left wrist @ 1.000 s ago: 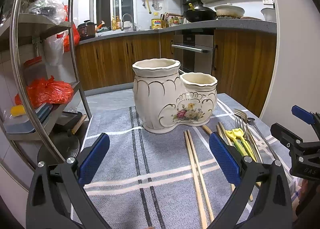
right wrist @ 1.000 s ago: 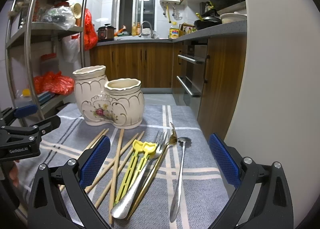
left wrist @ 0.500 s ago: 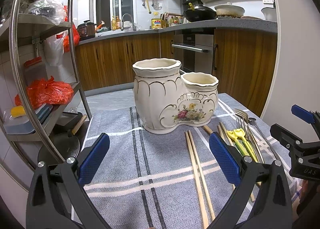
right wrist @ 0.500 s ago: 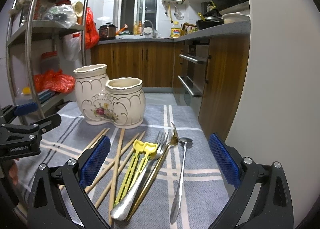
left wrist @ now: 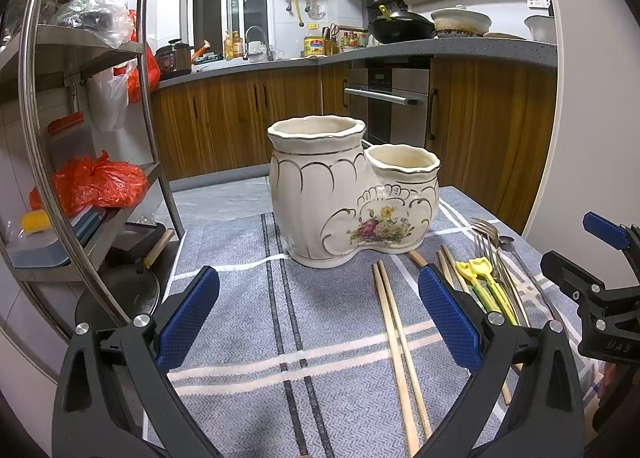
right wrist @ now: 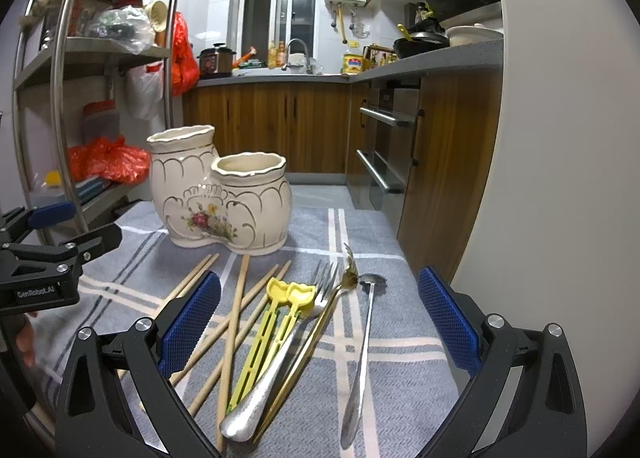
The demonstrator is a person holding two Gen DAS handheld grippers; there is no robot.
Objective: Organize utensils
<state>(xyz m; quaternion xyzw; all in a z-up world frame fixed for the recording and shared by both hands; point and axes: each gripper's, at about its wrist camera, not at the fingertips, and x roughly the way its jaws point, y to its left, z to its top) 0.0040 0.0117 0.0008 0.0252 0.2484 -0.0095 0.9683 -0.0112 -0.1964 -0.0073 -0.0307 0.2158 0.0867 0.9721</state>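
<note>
A cream ceramic double holder [left wrist: 352,194] with a flower print stands on the grey striped cloth; it also shows in the right wrist view [right wrist: 224,194]. In front of it lie several wooden chopsticks [right wrist: 234,322], two yellow plastic picks [right wrist: 276,322], a silver fork [right wrist: 288,342], a gold fork [right wrist: 320,322] and a silver spoon [right wrist: 362,350]. Two chopsticks [left wrist: 396,342] lie between my left fingers. My left gripper [left wrist: 318,322] is open and empty above the cloth. My right gripper [right wrist: 318,322] is open and empty above the utensil pile.
A metal shelf rack [left wrist: 80,186] with red bags stands left of the table. A white wall [right wrist: 560,178] and wooden cabinets [left wrist: 492,130] bound the right side. The cloth's right edge [right wrist: 424,298] lies near the spoon.
Both grippers have drifted slightly; the holder sits a little further right in each view. Nothing was picked up or let go.
</note>
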